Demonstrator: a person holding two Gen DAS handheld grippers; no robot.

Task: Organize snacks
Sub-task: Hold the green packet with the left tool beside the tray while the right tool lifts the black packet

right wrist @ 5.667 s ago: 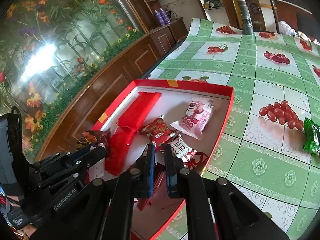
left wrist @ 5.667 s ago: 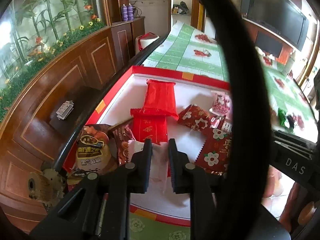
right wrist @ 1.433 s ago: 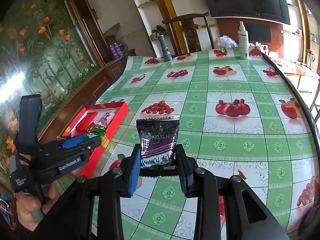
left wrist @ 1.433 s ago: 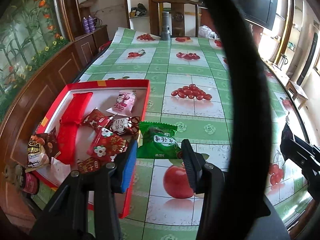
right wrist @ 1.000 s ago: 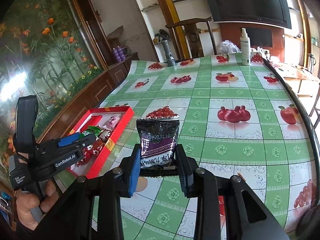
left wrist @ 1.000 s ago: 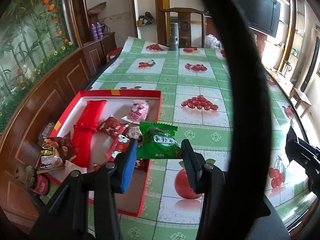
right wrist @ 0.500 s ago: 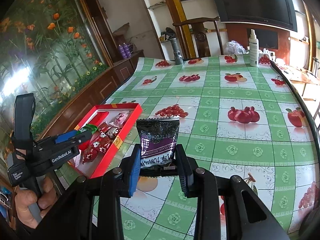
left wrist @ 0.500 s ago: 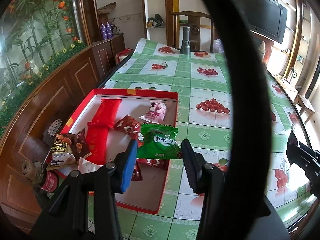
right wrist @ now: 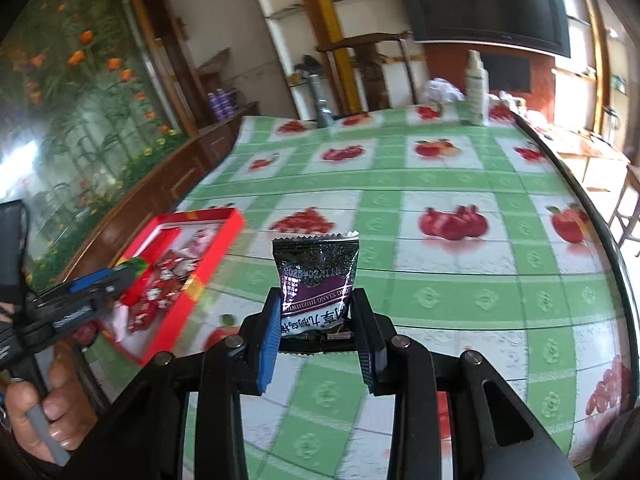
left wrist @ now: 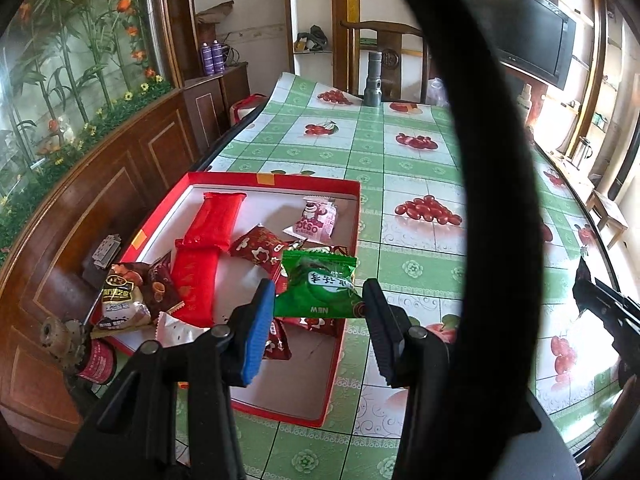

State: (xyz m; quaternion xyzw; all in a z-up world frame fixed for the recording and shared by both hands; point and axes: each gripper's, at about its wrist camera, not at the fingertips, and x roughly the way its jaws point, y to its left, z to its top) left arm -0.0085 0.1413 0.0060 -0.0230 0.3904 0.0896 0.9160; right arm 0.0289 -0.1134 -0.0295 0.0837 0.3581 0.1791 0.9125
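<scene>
On your left, the red box [left wrist: 347,280] sits at the counter's [left wrist: 408,168] near-left edge and already holds most of the snacks: two long red packets [left wrist: 208,248], small red flowered packets [left wrist: 260,249], a pink-and-white packet [left wrist: 317,222] near the far wall, and a brown packet [left wrist: 120,294] at the near-left corner. That part looks largely done.

Your left tongs [left wrist: 318,312] are clamped on the green snack packet [left wrist: 318,284], its edges pressed between both pads, and it hangs above the box's right side, not yet down among the others. It looks ready to be lowered and let go.

Further right, your right tongs [right wrist: 316,326] grip the dark purple snack packet [right wrist: 316,280] upright, above bare tablecloth and well apart from the box. That one has the longer trip left.

No loose snacks show on the rest of the counter; only a flashlight [left wrist: 374,80] and a spray bottle [right wrist: 476,88] stand at the far end. So, judging by this, two packets remain.
</scene>
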